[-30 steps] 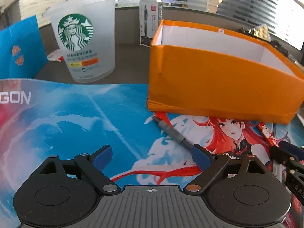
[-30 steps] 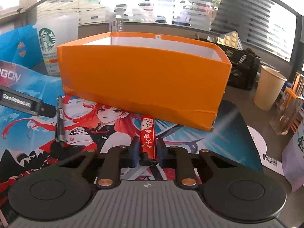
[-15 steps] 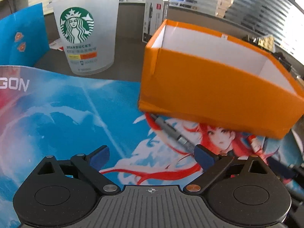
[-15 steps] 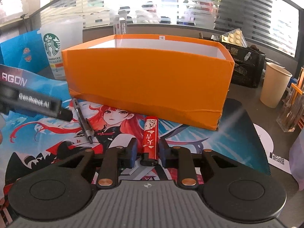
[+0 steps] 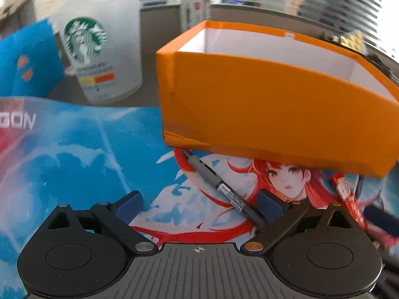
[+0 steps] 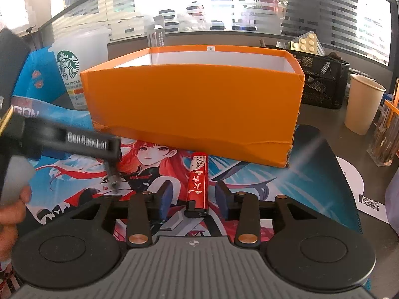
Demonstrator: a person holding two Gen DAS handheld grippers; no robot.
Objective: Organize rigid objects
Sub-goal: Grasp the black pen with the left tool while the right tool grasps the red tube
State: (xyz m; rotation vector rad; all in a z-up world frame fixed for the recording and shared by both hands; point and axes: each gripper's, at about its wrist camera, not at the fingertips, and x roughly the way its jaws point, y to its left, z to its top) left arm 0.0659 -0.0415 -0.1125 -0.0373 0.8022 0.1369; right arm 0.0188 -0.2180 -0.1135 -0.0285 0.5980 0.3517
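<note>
Red and slim, the lighter (image 6: 197,182) lies flat on the printed desk mat (image 6: 294,182), just in front of the orange box (image 6: 194,109); the right gripper (image 6: 194,199) has just been opening its jaws, and the lighter now sits between the pads with a gap on either side, released. To its left a black pen (image 5: 224,189) lies slantwise on the mat, its tip close under the box's near wall; the left gripper (image 5: 199,203) stands with jaws spread wide and nothing gripped, the pen's rear end running in beside the right-hand pad (image 5: 269,203). Behind the mat, on the tabletop (image 6: 321,114), stand a translucent Starbucks cup (image 5: 99,54), a paper cup (image 6: 362,104) and a black mesh organizer (image 6: 321,79).
</note>
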